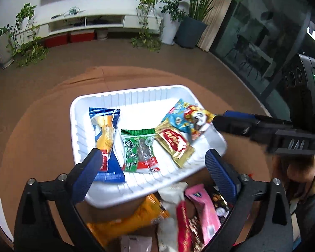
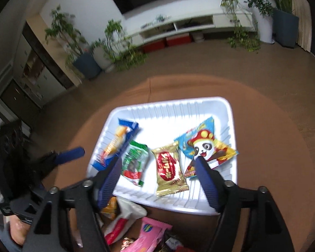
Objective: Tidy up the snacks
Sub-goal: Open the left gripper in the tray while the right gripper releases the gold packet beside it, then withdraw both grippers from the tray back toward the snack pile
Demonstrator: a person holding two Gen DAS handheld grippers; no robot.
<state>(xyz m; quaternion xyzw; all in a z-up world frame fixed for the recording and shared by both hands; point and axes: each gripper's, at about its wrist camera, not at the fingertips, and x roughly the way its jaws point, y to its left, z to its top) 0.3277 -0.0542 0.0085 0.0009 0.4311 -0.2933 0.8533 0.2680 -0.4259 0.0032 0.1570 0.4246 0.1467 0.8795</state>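
Note:
A white ribbed tray (image 1: pixel 136 90) (image 2: pixel 172 103) sits on the round brown table. Four packets lie in it in a row: blue-and-orange (image 1: pixel 106 134) (image 2: pixel 119 142), green (image 1: pixel 139 149) (image 2: pixel 135 161), gold-and-red (image 1: pixel 174 145) (image 2: pixel 170 168), and a panda packet (image 1: pixel 191 117) (image 2: pixel 205 145). My left gripper (image 1: pixel 155 163) hangs open above the tray's near left part, nothing between its pads. Over the near right part my right gripper (image 2: pixel 157 168) is open and holds nothing. In the left wrist view it (image 1: pixel 224 119) reaches in from the right, by the panda packet.
Loose snacks are heaped on the table just in front of the tray: an orange packet (image 1: pixel 132 220), a red-and-white one (image 1: pixel 178 220) and a pink one (image 1: pixel 205 210) (image 2: pixel 151 233). The table edge curves round behind the tray. Beyond it are floor, potted plants and a low white cabinet.

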